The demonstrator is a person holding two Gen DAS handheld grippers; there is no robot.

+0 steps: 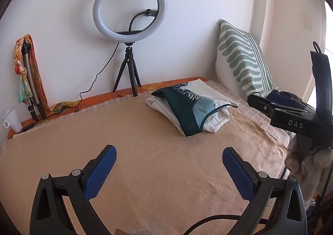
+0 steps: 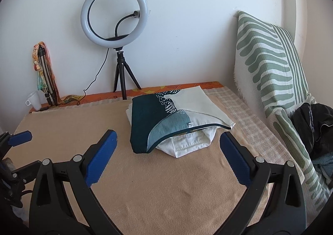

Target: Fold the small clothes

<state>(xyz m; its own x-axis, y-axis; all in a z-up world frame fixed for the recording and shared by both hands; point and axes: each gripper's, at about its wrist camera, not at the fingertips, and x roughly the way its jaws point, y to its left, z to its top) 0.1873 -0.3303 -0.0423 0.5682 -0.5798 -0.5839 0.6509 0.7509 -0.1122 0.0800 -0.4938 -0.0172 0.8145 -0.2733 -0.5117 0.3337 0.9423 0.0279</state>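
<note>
The peach towel (image 2: 166, 189) is covering most of the bed surface, with a checked cloth (image 2: 233, 105) and an orange printed sheet (image 2: 208, 85) showing beyond its far and right edges. On it, the folded stack (image 2: 174, 122) is lying toward the far right: a teal-and-cream patterned garment (image 2: 158, 118) is resting on top of a white garment (image 2: 187, 145), whose folded end is protruding at the near side.

Both tongs are standing wide open and gripping nothing. The right gripper (image 2: 168, 151) is hovering just short of the stack's near edge; the left gripper (image 1: 169, 164) is hovering above bare towel, well apart from the stack.

Probable faults from this position:
- The top garment is overhanging the white one unevenly, so a nudge from either finger is likely to slide it off and undo the fold.
- The lower finger is liable to snag the loose towel and drag the stack along with it.
- The dark clothes pile (image 2: 314, 126) at the right is lying close to the right gripper's likely path, so a careless sweep could scatter it.

Against the white wall, a green-striped pillow (image 2: 270, 64) is leaning in the right corner. A ring light (image 2: 115, 14) on a small tripod (image 2: 122, 76) is standing at the far edge. A folded tripod draped in a scarf (image 2: 42, 72) is leaning at the left, with a white cup (image 2: 34, 97) beside it.
</note>
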